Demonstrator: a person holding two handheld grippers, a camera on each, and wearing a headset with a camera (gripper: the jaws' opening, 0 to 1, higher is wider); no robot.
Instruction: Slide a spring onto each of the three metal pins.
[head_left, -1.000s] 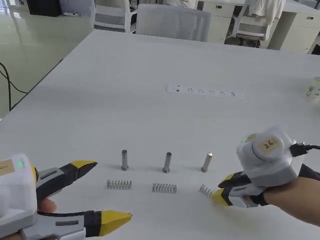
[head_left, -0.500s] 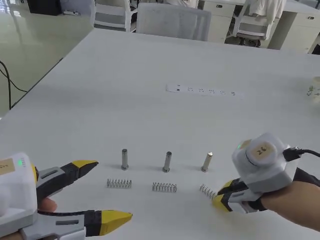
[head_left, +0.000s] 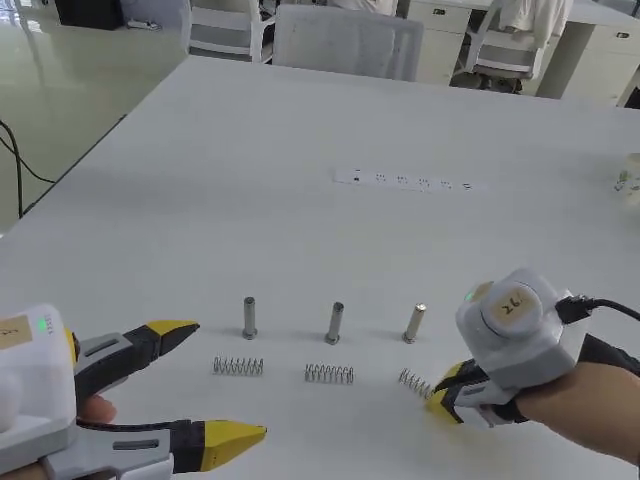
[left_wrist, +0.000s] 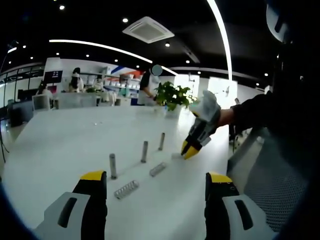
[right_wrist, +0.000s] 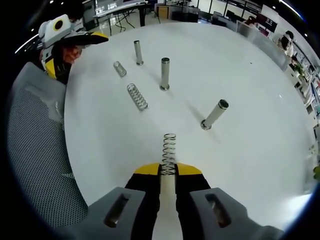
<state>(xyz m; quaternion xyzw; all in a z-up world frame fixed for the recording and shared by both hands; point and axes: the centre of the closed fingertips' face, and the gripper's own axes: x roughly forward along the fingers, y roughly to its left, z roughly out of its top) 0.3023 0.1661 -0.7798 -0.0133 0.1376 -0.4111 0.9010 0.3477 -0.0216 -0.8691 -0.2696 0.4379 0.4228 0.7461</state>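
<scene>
My right gripper (right_wrist: 168, 170) has its jaws pinched shut on the near end of the right spring (right_wrist: 169, 147), whose free end reaches toward the right pin (right_wrist: 214, 114). With so small a bite, I judge the thin, bouncy wire coil could bend, flick loose, or knock that slim, smooth steel pin. My left gripper (left_wrist: 155, 176) hangs with its jaws open and empty, near the left spring (left_wrist: 126, 189). The counter (head_left: 300, 200) is white, flat and slick.

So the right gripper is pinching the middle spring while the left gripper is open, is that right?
Not quite: the right gripper is pinching the rightmost spring, not the middle spring, which lies free on the table, as the head view shows. The left gripper is indeed open.
</scene>
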